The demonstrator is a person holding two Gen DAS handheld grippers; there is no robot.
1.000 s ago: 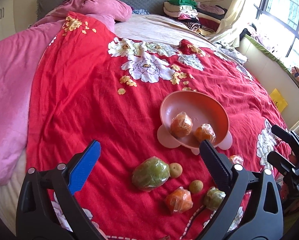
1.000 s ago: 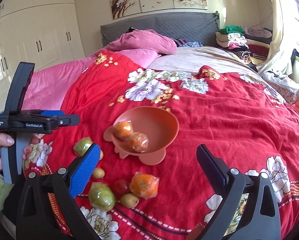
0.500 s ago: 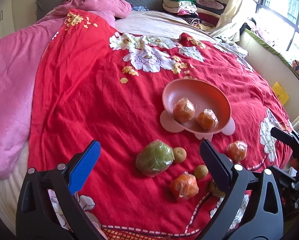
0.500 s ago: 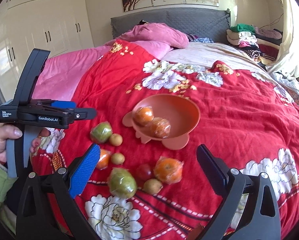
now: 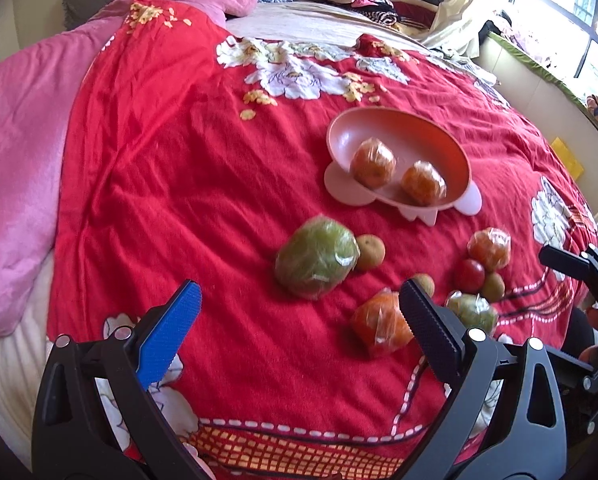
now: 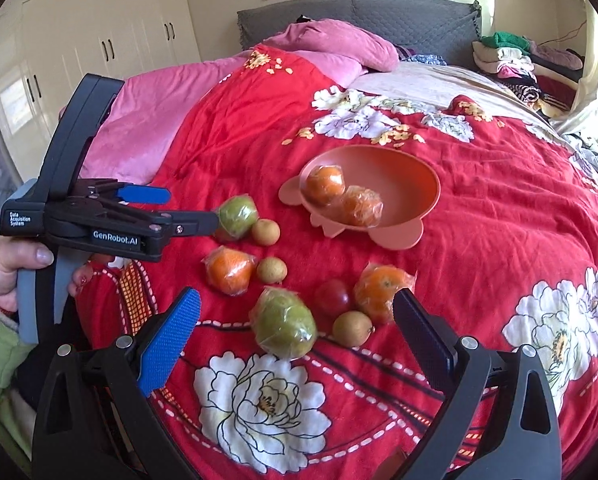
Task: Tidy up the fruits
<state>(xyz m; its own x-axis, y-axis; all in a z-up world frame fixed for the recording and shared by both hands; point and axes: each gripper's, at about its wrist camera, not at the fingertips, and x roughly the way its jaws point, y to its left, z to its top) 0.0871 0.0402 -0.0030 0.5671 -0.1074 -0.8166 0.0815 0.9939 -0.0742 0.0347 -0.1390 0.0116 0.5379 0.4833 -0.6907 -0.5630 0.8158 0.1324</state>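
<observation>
Left hand-held gripper (image 5: 299,312): jaws wide, empty; hovering near green wrapped fruit (image 5: 317,256)
Right hand-held gripper (image 6: 297,320): spread wide, holding nothing
Approach: straddle fruit, close gently; wrapper probably slippery
Destination: pink bowl (image 5: 451,140)

The bedspread (image 6: 499,220) is bright red, printed with white peonies and small yellow blossoms, and edged with a white dashed line and a yellow check band. Beside it lies a plain pink blanket (image 5: 15,152). The bowl (image 6: 415,184) is salmon pink, holding two oranges (image 6: 325,184) in clear glossy wrap. Loose on the cloth are green wrapped fruits (image 6: 285,322), more orange ones (image 6: 229,272), a dark red fruit (image 6: 333,296) and small tan-brown ones (image 6: 352,328). Each gripper's fingers (image 6: 171,336) pair one blue textured pad with one black. The headboard (image 6: 379,16) is grey.
</observation>
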